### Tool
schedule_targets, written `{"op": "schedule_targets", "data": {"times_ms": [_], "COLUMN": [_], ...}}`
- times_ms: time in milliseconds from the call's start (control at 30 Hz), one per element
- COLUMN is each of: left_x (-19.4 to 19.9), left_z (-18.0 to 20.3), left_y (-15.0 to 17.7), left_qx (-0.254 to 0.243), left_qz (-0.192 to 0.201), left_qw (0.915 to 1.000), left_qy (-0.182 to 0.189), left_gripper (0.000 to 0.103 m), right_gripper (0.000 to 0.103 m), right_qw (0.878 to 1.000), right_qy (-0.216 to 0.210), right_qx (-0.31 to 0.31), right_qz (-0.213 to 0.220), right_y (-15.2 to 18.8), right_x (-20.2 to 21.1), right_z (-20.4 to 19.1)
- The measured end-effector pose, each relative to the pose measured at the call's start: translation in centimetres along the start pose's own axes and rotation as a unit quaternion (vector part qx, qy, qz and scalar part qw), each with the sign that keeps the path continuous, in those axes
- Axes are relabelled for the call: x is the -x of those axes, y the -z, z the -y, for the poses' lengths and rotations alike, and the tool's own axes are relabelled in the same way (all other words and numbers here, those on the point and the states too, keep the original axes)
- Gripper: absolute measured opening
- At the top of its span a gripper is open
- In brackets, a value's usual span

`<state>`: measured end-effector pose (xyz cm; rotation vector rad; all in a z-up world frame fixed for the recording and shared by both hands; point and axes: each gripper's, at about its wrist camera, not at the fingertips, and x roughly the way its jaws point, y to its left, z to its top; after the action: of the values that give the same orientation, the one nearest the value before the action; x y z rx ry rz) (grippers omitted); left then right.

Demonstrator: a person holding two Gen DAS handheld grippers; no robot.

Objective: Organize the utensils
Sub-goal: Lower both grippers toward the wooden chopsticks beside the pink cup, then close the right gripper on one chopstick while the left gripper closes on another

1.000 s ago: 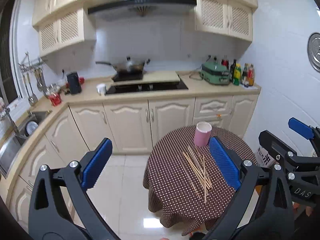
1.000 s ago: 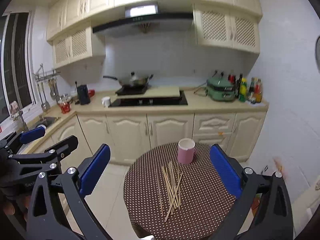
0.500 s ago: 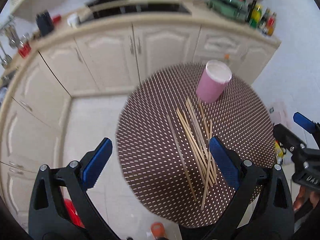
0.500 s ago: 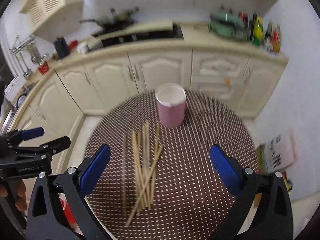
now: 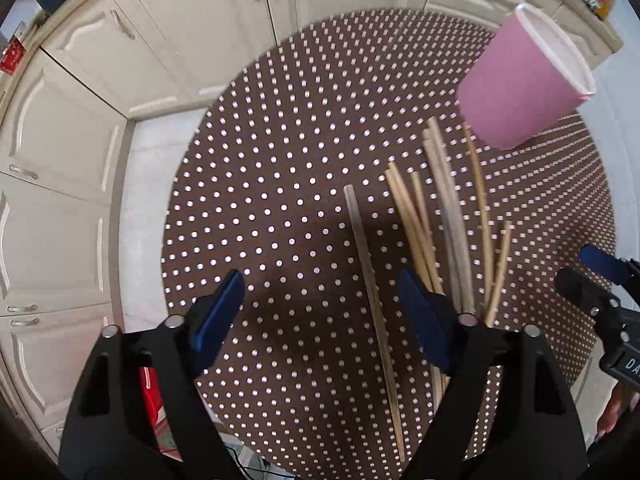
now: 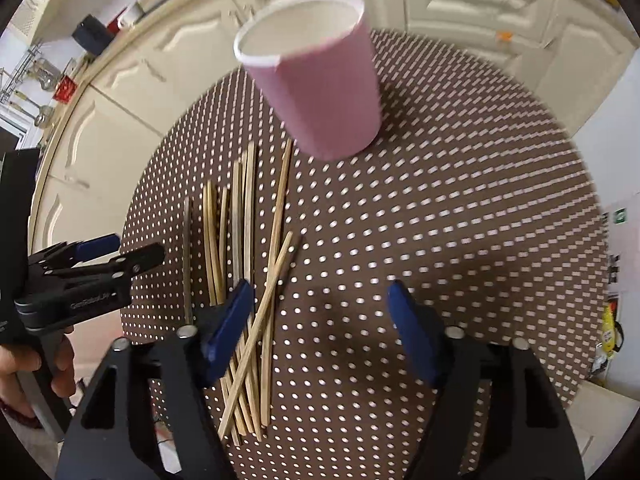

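Several wooden chopsticks (image 5: 436, 216) lie in a loose pile on a round brown dotted table (image 5: 280, 160); they also show in the right wrist view (image 6: 244, 240). A pink paper cup (image 5: 520, 80) stands upright and empty beyond them, also in the right wrist view (image 6: 320, 80). My left gripper (image 5: 320, 320) is open and empty just above the table, with one chopstick (image 5: 368, 280) lying apart between its fingers. My right gripper (image 6: 320, 320) is open and empty, just right of the pile. Each gripper shows in the other's view, the left (image 6: 100, 256) and the right (image 5: 596, 276).
Cream kitchen cabinets (image 5: 160, 40) curve behind and left of the table. The table edge drops off to a tiled floor (image 5: 144, 184) on the left. A red object (image 5: 152, 400) sits low by the left gripper. A white bag (image 6: 616, 248) lies on the floor at right.
Both grippers have tilted down and moved in close over the table. The chopsticks and cup now fill the views, and both jaw gaps look narrower than before.
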<state>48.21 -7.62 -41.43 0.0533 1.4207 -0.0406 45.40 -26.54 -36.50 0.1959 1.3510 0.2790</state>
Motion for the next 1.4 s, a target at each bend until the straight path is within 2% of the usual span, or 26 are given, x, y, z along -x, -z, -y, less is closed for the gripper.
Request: {"op": "schedule_targets", "data": {"times_ms": [33,100,167,267,367,500,567,633,700,767,900,1100,1233,1400], "left_x": [-0.4,-1.0,-1.8,-2.9,-4.0,-5.7,-5.8,-5.3,-5.3,-5.0,-2.8,4.1,11.1,16.7], "left_z": [0.1,0.3,0.5,0.2,-0.4,-0.4,-0.3,-0.4,-0.6,-0.9,-0.8,-0.9,-1.6,-0.9], "left_y": [-0.1,-0.4,-0.7,-1.2,-1.6,-2.2,-2.2,-2.0,-1.9,-1.7,-1.1,-0.3,0.5,0.6], "left_qx": [0.000,-0.003,-0.006,-0.009,0.000,-0.002,0.001,0.005,0.010,0.018,0.012,-0.012,-0.027,-0.044], "left_qz": [-0.004,-0.008,-0.016,-0.027,-0.029,-0.026,-0.021,-0.018,-0.017,-0.014,0.005,0.066,0.122,0.189], "left_qw": [1.0000,1.0000,0.9999,0.9996,0.9995,0.9995,0.9995,0.9992,0.9988,0.9978,0.9961,0.9890,0.9783,0.9632], "left_qy": [0.000,0.000,-0.001,-0.003,0.013,0.016,0.024,0.035,0.045,0.062,0.087,0.132,0.165,0.186], "left_gripper": [0.073,0.068,0.061,0.056,0.056,0.049,0.032,0.024,0.011,0.009,0.006,0.006,0.006,0.006], "right_gripper": [0.057,0.048,0.043,0.035,0.024,0.008,0.008,0.006,0.005,0.004,0.004,0.004,0.004,0.004], "right_qw": [1.000,0.999,0.998,0.998,0.997,0.996,0.996,0.996,0.996,0.996,0.997,0.995,0.990,0.980], "right_qy": [-0.016,-0.028,-0.038,-0.047,-0.049,-0.060,-0.061,-0.067,-0.070,-0.072,-0.074,-0.079,-0.079,-0.077], "right_qx": [-0.004,-0.004,-0.003,-0.001,0.003,-0.007,-0.009,-0.013,-0.017,-0.020,-0.020,-0.015,-0.013,-0.007], "right_qz": [-0.014,-0.031,-0.040,-0.051,-0.059,-0.067,-0.065,-0.061,-0.055,-0.046,-0.013,0.062,0.118,0.181], "right_y": [-0.3,-0.7,-1.2,-1.9,-2.5,-2.6,-2.7,-2.5,-2.3,-2.0,-1.9,-1.7,-0.9,-0.2], "right_x": [-0.7,-1.8,-2.2,-3.0,-3.6,-3.9,-4.1,-3.8,-3.6,-2.7,-0.1,6.0,10.4,14.9], "right_z": [0.0,0.0,-0.3,-0.5,-0.7,-0.4,-0.4,-0.3,-0.7,-0.5,-0.8,-1.8,-2.7,-3.6]}}
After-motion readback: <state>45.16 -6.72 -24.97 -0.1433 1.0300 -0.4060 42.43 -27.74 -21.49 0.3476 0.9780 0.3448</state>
